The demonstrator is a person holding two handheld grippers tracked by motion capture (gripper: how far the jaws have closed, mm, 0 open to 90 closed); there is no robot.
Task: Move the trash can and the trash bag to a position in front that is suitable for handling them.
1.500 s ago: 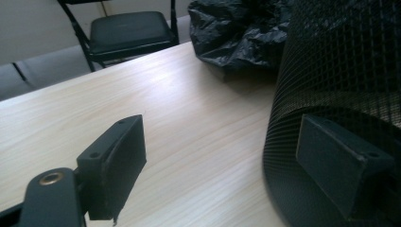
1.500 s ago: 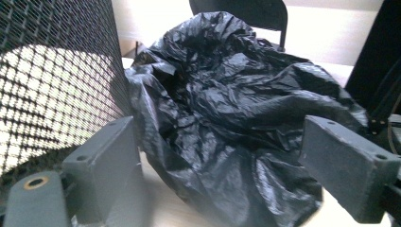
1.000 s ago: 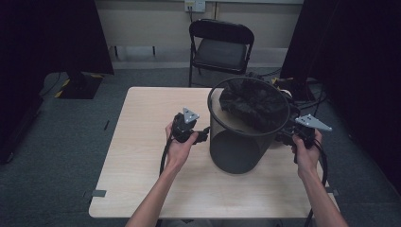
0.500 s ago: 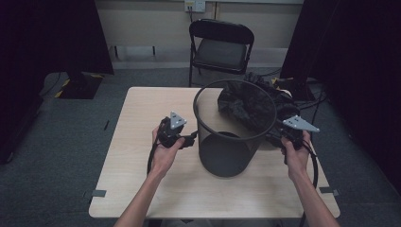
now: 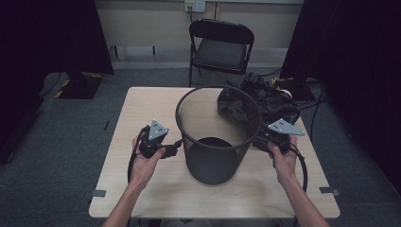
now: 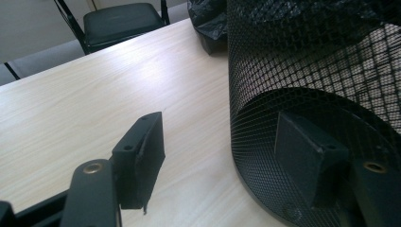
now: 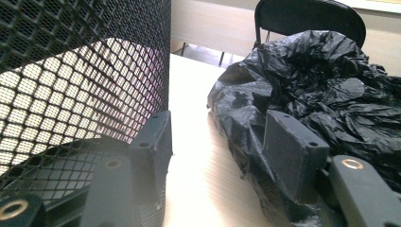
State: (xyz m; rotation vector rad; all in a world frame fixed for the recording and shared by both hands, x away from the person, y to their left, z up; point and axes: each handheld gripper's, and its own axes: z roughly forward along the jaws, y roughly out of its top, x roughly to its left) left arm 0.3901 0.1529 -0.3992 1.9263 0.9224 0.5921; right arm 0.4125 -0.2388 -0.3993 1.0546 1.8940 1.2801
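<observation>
1 mesh bin [image 5: 215, 142], 1 black bag [image 5: 257, 101], 1 chair [image 5: 221, 47] by worktop [image 5: 142, 109]; no legible writing. Left tool [image 5: 176, 146], right tool [image 5: 257, 141]: both part-open beside the bin, gripping nothing; left jaws have just narrowed.

Bin [image 5: 215, 142] mid-table [image 5: 142, 101], bag [image 5: 265, 101] behind right.

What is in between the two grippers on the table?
The black mesh bin stands between the left gripper and the right gripper, as the high view shows.
</observation>
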